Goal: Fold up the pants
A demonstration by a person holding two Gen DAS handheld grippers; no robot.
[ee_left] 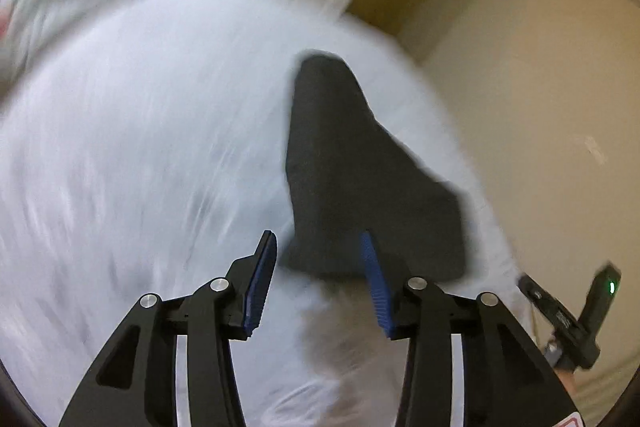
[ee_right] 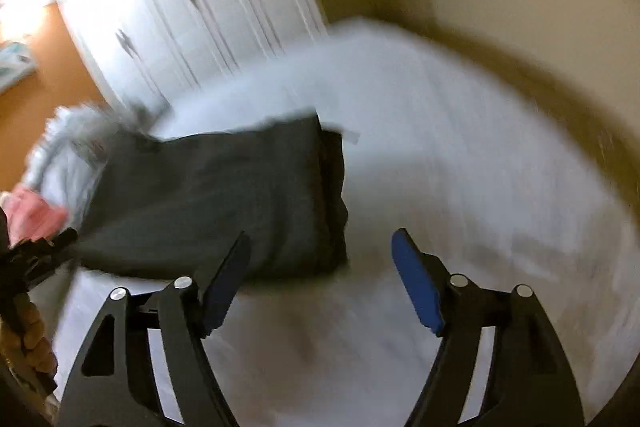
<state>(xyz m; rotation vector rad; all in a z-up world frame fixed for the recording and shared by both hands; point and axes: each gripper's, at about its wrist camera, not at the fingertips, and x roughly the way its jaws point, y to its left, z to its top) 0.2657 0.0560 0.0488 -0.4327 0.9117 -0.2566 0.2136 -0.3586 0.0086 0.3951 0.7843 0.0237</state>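
Blur is smeared across both wrist views, so fabric texture, seams and edges of the surroundings are hard to make out. The dark grey pants (ee_left: pixel 360 179) are seen lying on a white bed sheet (ee_left: pixel 140 147); whether they are folded once or more cannot be told, though a layered edge is visible at their right end in the right wrist view (ee_right: pixel 224 199). The near edge of the pants is partly covered by the right blue finger pad (ee_left: pixel 374 287) in the left view. The left gripper (ee_left: pixel 318 281) is held with its jaws apart, nothing between them, and the pants are found just ahead of and slightly right of its fingertips; contact cannot be confirmed. The right gripper (ee_right: pixel 320 283) is spread wide, nothing clamped, with the pants lying ahead and to its left, their near edge close to the left pad (ee_right: pixel 224 283), which is blurred and dark. In the right view the other gripper is cut off at the left edge, with part of a hand (ee_right: pixel 34 339) around its handle. A pink item (ee_right: pixel 32 213) and a pale grey bundle (ee_right: pixel 76 131) beyond the pants are too blurred to be identified. White cabinet doors (ee_right: pixel 180 7) are seen behind the bed, and a beige wall (ee_left: pixel 540 87) to the right.
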